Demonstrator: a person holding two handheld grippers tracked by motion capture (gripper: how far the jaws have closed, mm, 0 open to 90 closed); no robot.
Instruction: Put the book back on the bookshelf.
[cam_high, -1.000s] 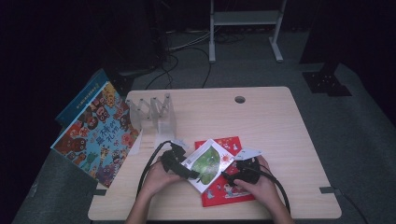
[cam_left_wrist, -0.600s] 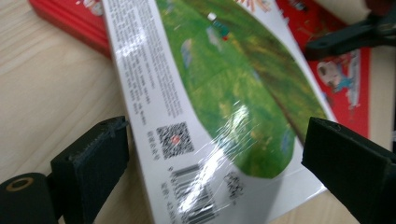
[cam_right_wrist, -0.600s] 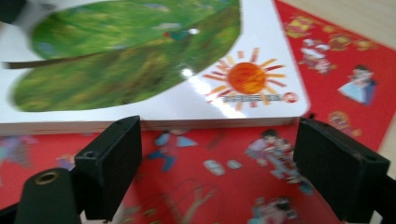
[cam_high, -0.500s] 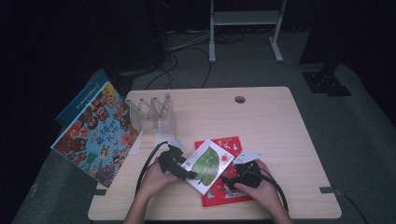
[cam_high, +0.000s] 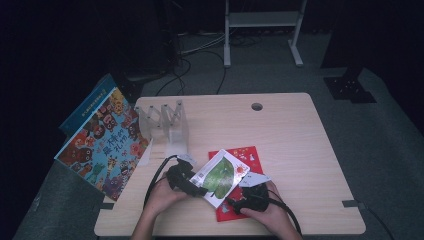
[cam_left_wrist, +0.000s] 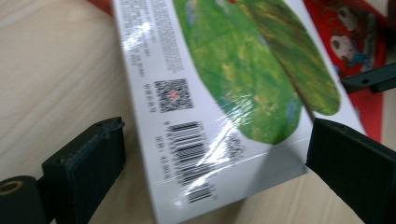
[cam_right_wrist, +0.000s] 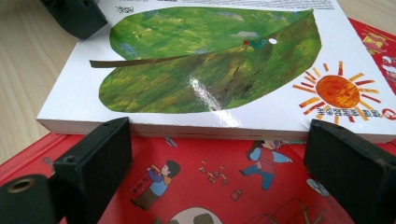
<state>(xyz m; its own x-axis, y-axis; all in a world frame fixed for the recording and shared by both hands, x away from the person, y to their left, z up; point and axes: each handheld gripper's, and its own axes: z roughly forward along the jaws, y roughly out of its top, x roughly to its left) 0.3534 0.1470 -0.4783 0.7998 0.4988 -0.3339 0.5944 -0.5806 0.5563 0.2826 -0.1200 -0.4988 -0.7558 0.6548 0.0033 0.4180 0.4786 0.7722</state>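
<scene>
White-covered book with a green leaf (cam_high: 220, 176) lies partly on a red picture book (cam_high: 240, 170), partly on the wooden bench (cam_high: 290, 135), between the two tongs. Left tongs (cam_high: 197, 190) sit at the white book's barcode end; their jaws stand wide, one on each side of that end, neither pad pressing on it in the left gripper view (cam_left_wrist: 224, 116). Right tongs (cam_high: 235, 204) rest low over the red book, just beside the white book's long edge (cam_right_wrist: 210, 123). Their jaws have just been opening and stand wide, with nothing clamped between them. A clear rack (cam_high: 165, 125) stands beyond the left tongs.
</scene>
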